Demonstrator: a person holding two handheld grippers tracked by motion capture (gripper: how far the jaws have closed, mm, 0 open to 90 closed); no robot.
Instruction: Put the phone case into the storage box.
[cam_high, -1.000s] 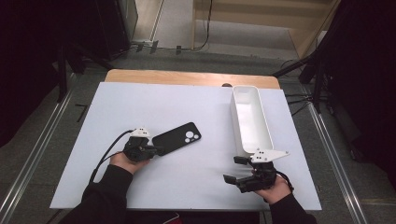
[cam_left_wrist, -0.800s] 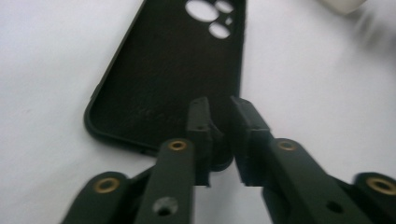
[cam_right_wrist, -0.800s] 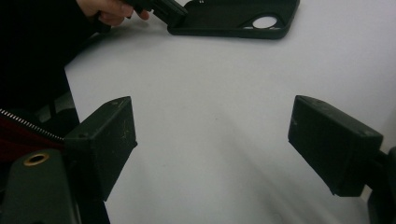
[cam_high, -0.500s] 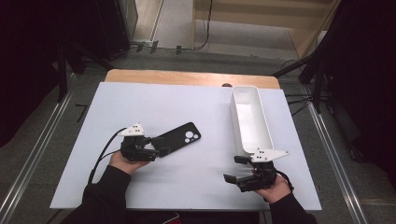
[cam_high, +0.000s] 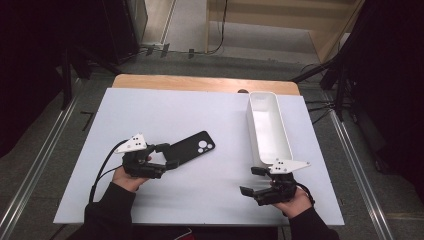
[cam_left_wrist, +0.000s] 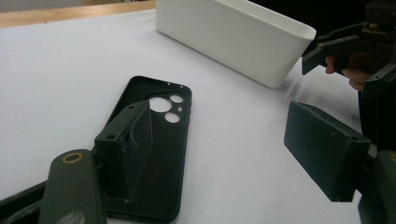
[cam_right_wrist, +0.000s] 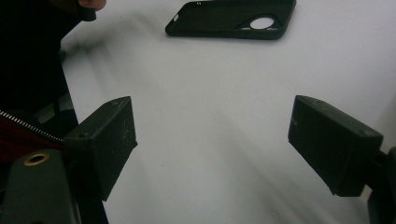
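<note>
The left claw (cam_high: 167, 156) gapes wide, one jaw over the black phone case's (cam_high: 191, 148) near end. The right claw (cam_high: 252, 181) gapes wide by the bench's (cam_high: 165, 110) near edge, empty.

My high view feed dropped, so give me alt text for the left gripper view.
The left gripper is open, one jaw over the near end of a black phone case lying inside-up on the white table. Beyond it stands a white bin, with the right gripper at the right edge.

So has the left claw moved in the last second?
Barely. The left claw edged slightly left, away from the white bin; it's still open at the phone case.
</note>
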